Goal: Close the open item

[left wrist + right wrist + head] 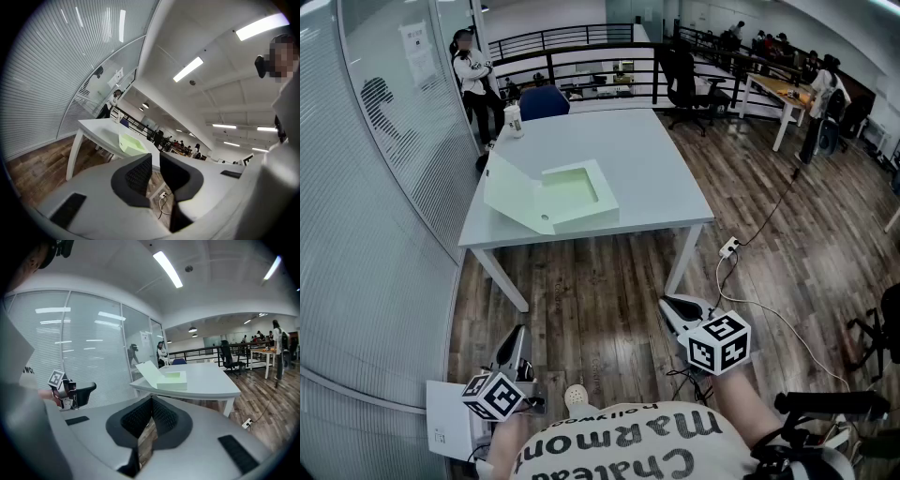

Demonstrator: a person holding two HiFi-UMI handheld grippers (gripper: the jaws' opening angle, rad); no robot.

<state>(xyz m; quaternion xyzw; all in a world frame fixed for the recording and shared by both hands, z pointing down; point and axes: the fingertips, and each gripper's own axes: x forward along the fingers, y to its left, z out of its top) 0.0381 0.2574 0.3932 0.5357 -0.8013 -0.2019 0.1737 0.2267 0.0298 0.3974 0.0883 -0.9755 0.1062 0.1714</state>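
Wooden flooring surrounds a white table (675, 187). In the head view, a pale green box (572, 192) lies on it, lid tilted up, at 12 o'clock, well apart from the left gripper (517, 334) and right gripper (670, 304).

Left gripper view: jaws narrowly parted, empty; box at 11 o'clock.

Right gripper view: jaw tips touching, empty; box at 1 o'clock.

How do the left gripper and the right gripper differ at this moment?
The jaws of the left gripper stand a narrow gap apart; those of the right gripper meet at their tips. In the head view the right gripper is nearer the white table than the left gripper. Both hold nothing and are over the wooden floor, short of the open box.
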